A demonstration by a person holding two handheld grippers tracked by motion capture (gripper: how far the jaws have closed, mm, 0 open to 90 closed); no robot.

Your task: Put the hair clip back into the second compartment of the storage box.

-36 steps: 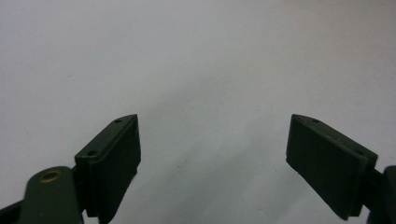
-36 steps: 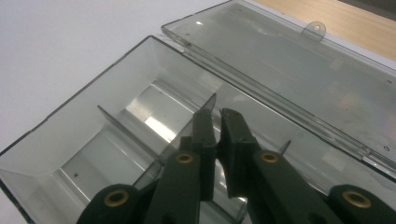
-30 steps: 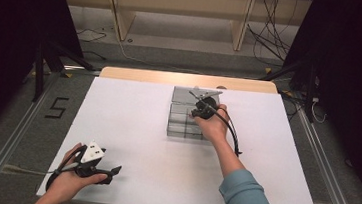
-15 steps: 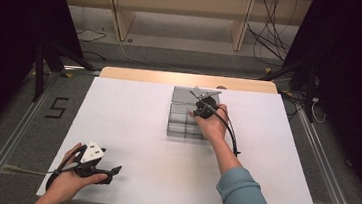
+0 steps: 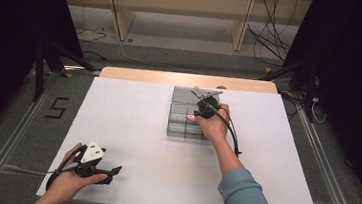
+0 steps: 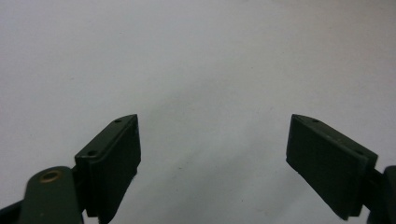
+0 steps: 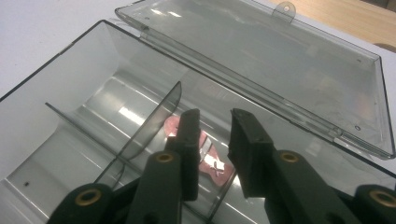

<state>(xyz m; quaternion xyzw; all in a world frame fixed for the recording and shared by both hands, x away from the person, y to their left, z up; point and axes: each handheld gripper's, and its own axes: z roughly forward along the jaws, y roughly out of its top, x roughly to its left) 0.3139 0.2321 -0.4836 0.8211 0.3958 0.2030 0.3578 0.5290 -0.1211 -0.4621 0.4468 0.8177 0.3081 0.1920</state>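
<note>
Looking down from the high view, a clear plastic box (image 5: 187, 117) sits mid-table on the white table (image 5: 131, 127), lid swung back toward the far edge, with the right gripper (image 5: 199, 109) over it in the person's right hand (image 5: 213, 125). The right gripper view gets closer — inside the box (image 7: 93, 121) a divider (image 7: 149, 121) splits the compartments, and a small pink piece (image 7: 208, 156) with white marks lies on the floor of one of them, just below and between the tips of the right gripper (image 7: 215, 135), whose jaws stand slightly apart, gripping nothing; contact with the piece can't be told. Open lid (image 7: 280, 60) lies flat behind. The left gripper (image 5: 100, 167) rests near the table's near-left corner in the left hand (image 5: 68, 179); the left gripper view shows the left gripper (image 6: 212, 140) with jaws spread wide over bare table — well apart from the box.
</note>
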